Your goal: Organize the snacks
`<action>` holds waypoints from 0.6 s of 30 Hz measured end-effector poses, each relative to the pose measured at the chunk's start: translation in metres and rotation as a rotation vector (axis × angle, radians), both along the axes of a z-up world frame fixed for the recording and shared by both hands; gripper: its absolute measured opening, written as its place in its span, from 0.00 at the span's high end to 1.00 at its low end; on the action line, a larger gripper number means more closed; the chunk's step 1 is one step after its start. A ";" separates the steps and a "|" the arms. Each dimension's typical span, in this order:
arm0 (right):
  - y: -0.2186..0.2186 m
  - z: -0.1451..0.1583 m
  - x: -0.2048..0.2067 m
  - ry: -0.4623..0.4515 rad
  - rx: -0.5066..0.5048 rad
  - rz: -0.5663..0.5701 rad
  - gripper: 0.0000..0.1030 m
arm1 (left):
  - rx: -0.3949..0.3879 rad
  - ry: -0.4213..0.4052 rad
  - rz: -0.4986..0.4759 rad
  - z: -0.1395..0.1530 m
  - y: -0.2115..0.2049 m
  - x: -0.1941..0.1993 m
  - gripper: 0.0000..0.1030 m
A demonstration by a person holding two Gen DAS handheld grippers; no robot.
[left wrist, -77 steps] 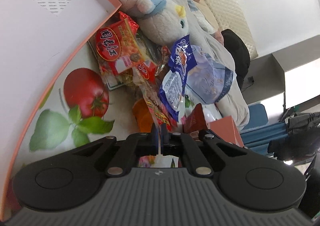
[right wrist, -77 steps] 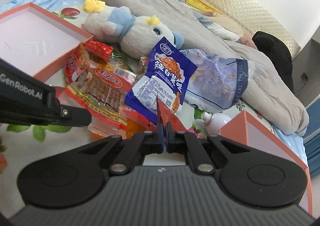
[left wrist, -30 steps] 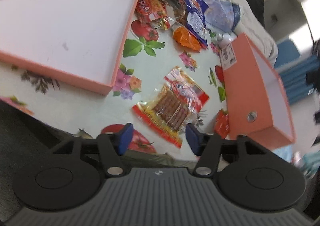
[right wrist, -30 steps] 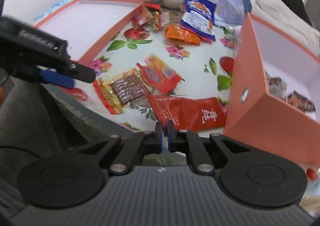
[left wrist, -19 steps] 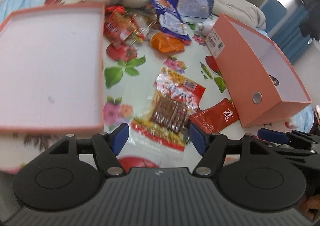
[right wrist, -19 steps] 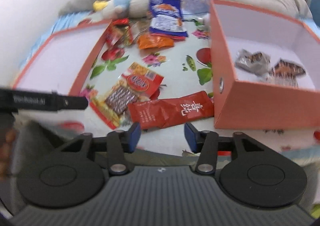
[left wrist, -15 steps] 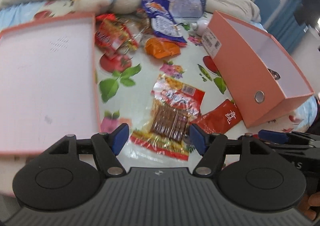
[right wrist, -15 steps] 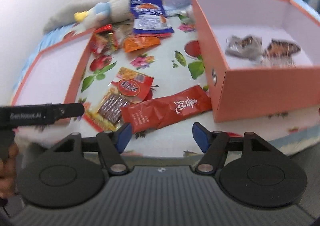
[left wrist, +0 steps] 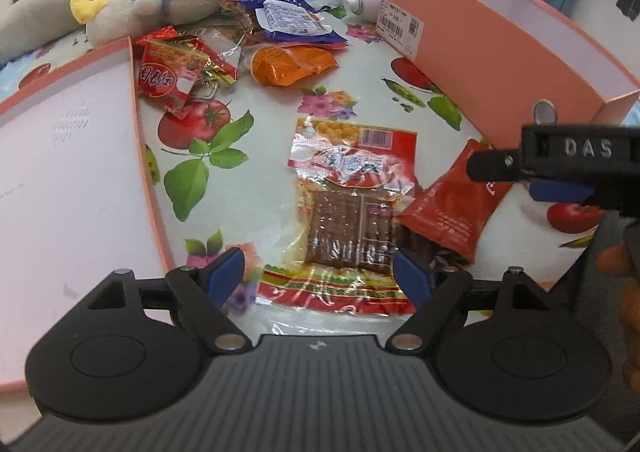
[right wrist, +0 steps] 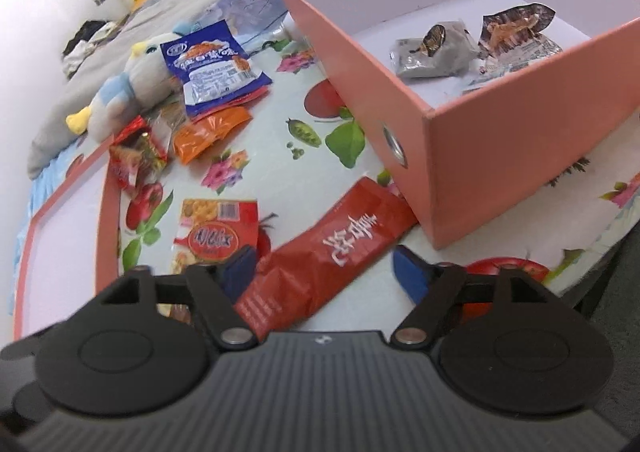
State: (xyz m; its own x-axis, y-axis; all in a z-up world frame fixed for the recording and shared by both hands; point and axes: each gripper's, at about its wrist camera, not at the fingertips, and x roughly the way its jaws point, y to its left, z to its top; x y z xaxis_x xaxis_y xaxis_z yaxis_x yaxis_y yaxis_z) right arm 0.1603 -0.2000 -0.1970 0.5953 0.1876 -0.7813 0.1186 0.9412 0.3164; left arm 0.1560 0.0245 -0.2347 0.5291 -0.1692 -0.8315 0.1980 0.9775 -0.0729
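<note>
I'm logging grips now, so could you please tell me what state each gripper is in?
Left gripper: jaws opening, holding nothing, above the clear snack pack.
Right gripper: jaws opening, holding nothing, above the red packet.

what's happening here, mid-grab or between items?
Between items. A person with two handheld grippers is sorting snacks on a floral cloth. Left gripper hangs over the clear jerky pack, right gripper over the long red packet; both jaws are opening, neither gripping anything. The orange box holds a few dark packets.
</note>
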 end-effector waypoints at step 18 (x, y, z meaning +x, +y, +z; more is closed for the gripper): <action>0.040 -0.027 0.025 0.010 -0.325 0.112 0.23 | -0.023 -0.016 -0.033 -0.002 0.002 -0.004 0.17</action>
